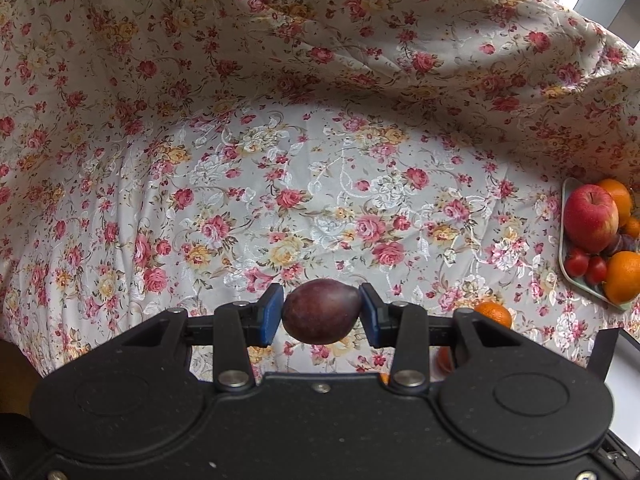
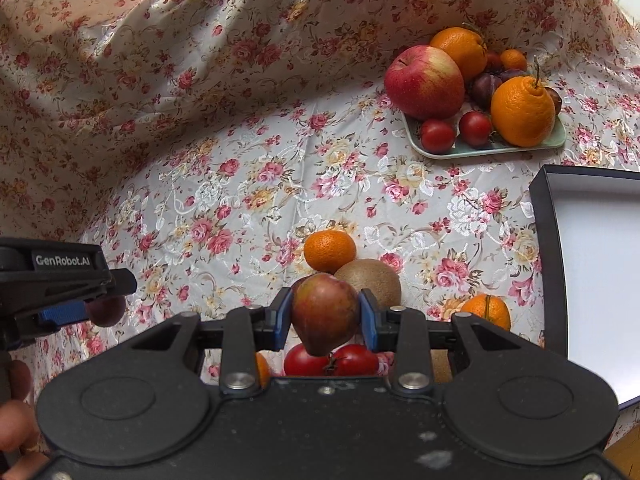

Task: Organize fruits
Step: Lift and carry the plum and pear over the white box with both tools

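Observation:
My left gripper is shut on a dark purple plum, held above the floral cloth. From the right wrist view that same gripper enters at the left edge with the plum at its tip. My right gripper is shut on a red-yellow pointed fruit, lifted over loose fruit: two tomatoes, a kiwi, a mandarin and another mandarin. A pale green tray at the back right holds an apple, oranges, plums and small tomatoes.
A dark box with a white inside lies open at the right edge. The floral cloth covers the table and rises in folds behind. The tray with its fruit shows at the right edge in the left wrist view. A hand holds the left gripper's handle.

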### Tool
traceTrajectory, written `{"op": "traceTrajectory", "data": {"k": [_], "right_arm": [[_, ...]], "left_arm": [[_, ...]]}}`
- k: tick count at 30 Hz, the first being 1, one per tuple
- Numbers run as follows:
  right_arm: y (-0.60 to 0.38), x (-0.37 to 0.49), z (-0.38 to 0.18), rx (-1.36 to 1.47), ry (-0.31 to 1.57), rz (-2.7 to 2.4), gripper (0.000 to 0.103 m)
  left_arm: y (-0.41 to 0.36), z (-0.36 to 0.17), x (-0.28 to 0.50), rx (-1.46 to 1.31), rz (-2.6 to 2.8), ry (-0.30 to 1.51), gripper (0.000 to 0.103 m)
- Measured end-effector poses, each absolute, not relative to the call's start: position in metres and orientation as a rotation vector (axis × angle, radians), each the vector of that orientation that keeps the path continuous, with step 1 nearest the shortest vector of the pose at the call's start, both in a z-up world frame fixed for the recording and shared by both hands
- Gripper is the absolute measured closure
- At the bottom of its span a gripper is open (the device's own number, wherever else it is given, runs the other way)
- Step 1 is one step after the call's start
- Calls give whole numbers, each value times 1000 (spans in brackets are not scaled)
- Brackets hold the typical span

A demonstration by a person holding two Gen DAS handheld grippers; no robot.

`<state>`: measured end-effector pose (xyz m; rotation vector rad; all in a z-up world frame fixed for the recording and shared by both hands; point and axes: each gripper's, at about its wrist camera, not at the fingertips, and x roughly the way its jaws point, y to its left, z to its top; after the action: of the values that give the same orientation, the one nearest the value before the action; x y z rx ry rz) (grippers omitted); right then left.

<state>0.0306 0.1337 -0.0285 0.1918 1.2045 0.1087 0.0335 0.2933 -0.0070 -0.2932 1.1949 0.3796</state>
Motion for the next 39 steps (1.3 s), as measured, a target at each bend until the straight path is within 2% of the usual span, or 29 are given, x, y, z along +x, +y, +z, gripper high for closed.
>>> {"op": "traceTrajectory", "data": {"k": [19, 39], "right_arm": [[-4, 29, -18, 286, 1153, -168, 67], [-144, 9, -2, 459, 1086, -394, 67]], "left_arm": [[187, 2, 53, -189, 206, 1208, 54], [77, -15, 54, -59, 57, 1270, 54]]}}
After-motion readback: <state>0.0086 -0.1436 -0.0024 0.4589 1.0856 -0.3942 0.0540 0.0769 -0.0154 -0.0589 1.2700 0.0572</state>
